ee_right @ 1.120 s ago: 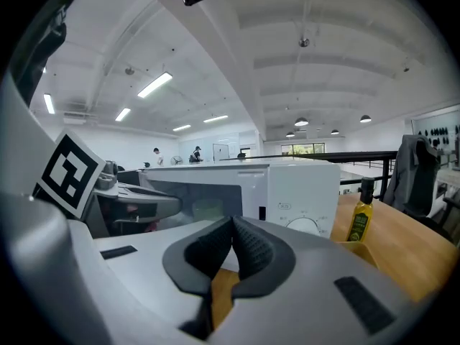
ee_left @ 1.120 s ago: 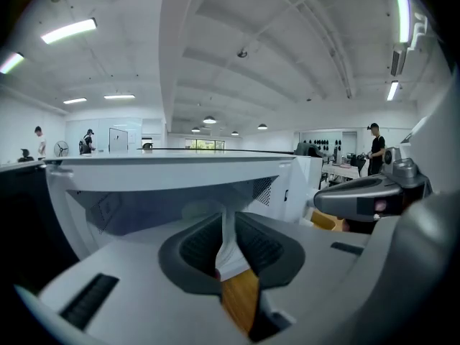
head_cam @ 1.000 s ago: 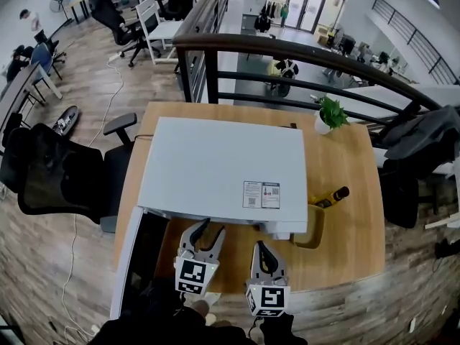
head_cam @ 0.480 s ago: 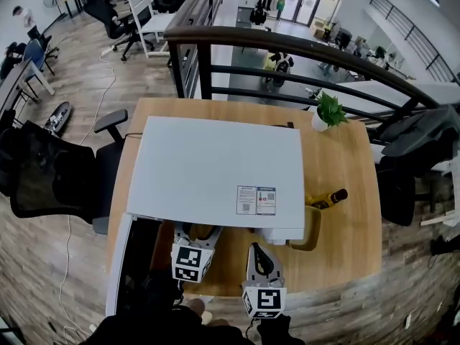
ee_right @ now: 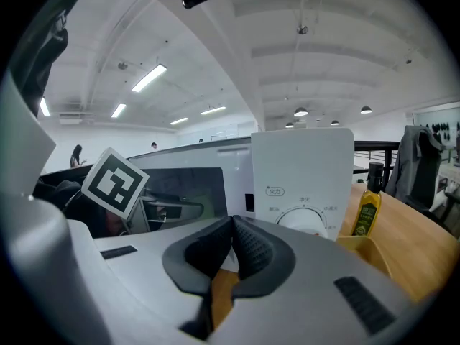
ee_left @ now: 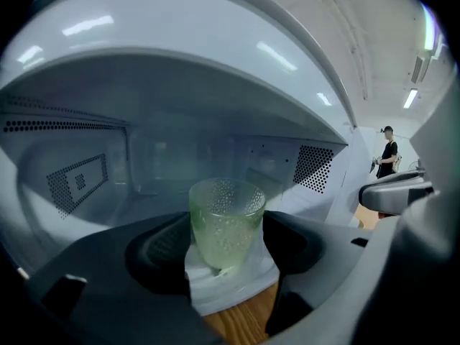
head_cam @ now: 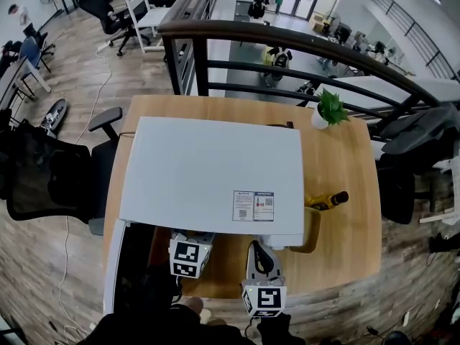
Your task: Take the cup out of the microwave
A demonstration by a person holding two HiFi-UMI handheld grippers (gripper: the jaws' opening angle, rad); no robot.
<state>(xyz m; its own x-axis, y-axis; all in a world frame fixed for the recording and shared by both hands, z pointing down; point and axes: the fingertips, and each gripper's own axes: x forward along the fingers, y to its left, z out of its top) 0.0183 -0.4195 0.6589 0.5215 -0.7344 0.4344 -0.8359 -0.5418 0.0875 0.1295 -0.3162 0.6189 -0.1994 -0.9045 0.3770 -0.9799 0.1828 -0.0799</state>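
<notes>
Since a second ago the left gripper (ee_left: 228, 241) has pushed forward into the microwave (head_cam: 215, 171): in the head view its jaws, then clear in front of the oven, are now hidden under the white top and only its marker cube shows by the front edge. The left gripper view looks into the cavity, where the green, pebbled glass cup (ee_left: 226, 221) stands upright on the white floor near the front lip. The jaws stand apart with the cup between them, the dark pads (ee_left: 169, 244) just beside its walls; whether they press on it is hard to tell. The cup's base is partly cut off by the gripper body. The microwave door (head_cam: 118, 272) hangs open at the left, half lost in shadow. The right gripper (ee_right: 231, 254) waits outside before the control panel (ee_right: 302, 185), its jaws together on nothing. A bottle (head_cam: 329, 200) leans in a yellow bin (head_cam: 314, 230) at the oven's right on the wooden table (head_cam: 345, 250).
</notes>
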